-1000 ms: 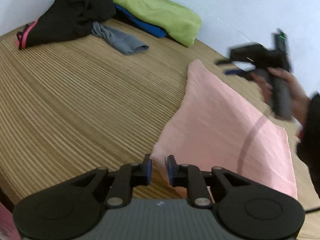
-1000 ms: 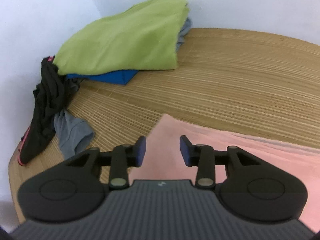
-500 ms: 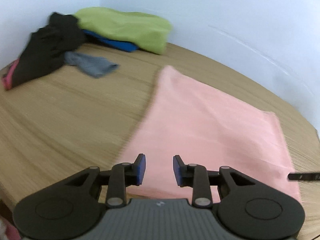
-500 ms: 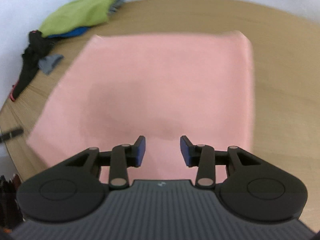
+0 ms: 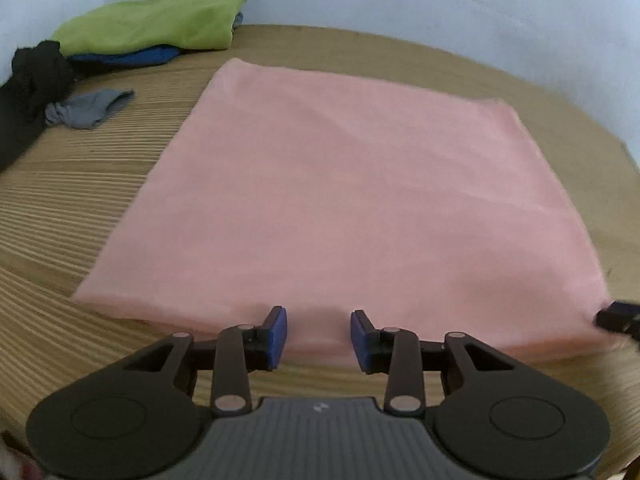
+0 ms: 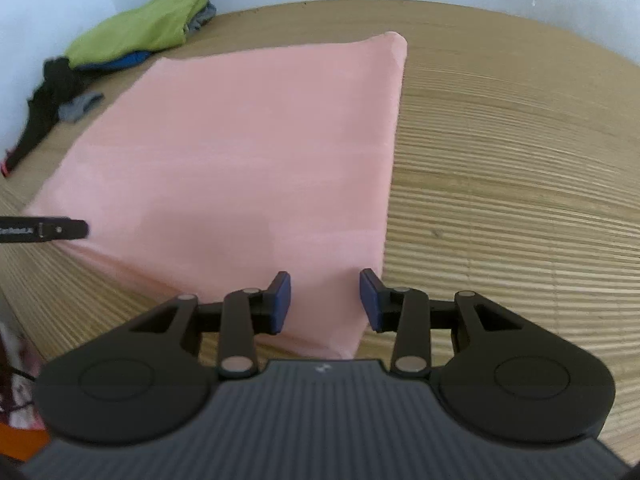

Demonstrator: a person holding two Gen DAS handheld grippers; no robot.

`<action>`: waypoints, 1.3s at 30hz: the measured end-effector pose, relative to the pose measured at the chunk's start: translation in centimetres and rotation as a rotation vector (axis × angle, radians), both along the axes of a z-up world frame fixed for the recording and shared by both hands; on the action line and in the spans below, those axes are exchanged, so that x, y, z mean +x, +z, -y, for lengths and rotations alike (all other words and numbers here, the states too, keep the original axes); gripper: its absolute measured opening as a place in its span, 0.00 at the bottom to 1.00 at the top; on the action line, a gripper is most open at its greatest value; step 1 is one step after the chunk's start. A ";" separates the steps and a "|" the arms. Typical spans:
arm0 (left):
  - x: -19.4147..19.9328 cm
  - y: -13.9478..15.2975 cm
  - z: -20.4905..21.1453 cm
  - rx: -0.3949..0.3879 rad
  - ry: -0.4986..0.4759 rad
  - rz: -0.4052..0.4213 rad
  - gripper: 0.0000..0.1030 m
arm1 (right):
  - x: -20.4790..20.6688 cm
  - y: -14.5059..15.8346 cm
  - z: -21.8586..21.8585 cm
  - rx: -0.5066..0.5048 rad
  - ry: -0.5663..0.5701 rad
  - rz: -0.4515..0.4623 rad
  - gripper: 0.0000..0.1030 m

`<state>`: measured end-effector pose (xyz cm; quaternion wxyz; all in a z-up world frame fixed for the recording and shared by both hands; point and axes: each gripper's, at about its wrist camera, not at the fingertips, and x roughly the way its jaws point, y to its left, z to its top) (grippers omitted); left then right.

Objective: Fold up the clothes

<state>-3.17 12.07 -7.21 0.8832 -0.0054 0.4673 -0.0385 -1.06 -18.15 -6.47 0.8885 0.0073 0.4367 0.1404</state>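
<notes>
Two grippers, both mine, hang over the near edge of the pink garment (image 5: 340,200), which lies flat and already folded into a rough rectangle on the wooden table (image 5: 80,184). My left gripper (image 5: 319,334) has just been opening; its jaws stand apart over the middle of that near edge, and the blue pads do not press on the cloth below them. My right gripper (image 6: 325,300) is released too, jaws spread over the garment's near right corner, gripping nothing.

To fold well, I judge each gripper should come down onto the near edge and pinch every layer there, not only the top one, since the edge looks several layers thick. The two grips should sit well apart along that edge, so the cloth lifts evenly and lands square on the far edge.

Beyond the pink garment's far left corner sits a pile: a green garment (image 5: 160,20) on a blue one (image 5: 132,56), with a black garment (image 5: 32,80) and a grey piece (image 5: 88,106) beside them. All lie apart from the pink cloth, so nothing blocks the fold.
</notes>
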 end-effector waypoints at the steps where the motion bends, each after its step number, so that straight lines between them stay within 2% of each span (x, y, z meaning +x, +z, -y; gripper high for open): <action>1: -0.2 0.1 -0.1 -0.001 0.001 -0.006 0.38 | -0.2 0.2 0.0 0.011 -0.007 -0.002 0.39; 4: -0.3 0.5 -1.0 -0.053 0.004 -0.023 0.43 | -0.9 0.9 0.4 0.079 -0.046 0.001 0.40; 6: -0.3 0.6 -1.4 -0.046 -0.014 -0.035 0.44 | -0.9 0.6 0.4 0.107 -0.080 -0.031 0.46; 8: -0.3 0.9 -1.9 -0.028 -0.038 -0.042 0.44 | -0.7 -0.1 -0.2 0.085 -0.117 -0.067 0.47; 12: -0.8 2.0 -2.8 -0.022 -0.092 -0.010 0.49 | -1.6 0.4 -1.5 0.046 -0.216 -0.034 0.47; 20: -1.4 3.6 -3.1 0.032 -0.148 0.037 0.52 | -3.4 2.0 -1.4 0.186 -0.429 0.011 0.47; 24: -1.7 4.0 -3.0 0.042 -0.174 0.049 0.53 | -3.7 1.8 -1.7 0.232 -0.471 -0.008 0.47; 39: -2.2 3.1 -2.9 0.032 -0.216 0.026 0.54 | -5.2 0.8 -3.5 0.203 -0.499 -0.054 0.47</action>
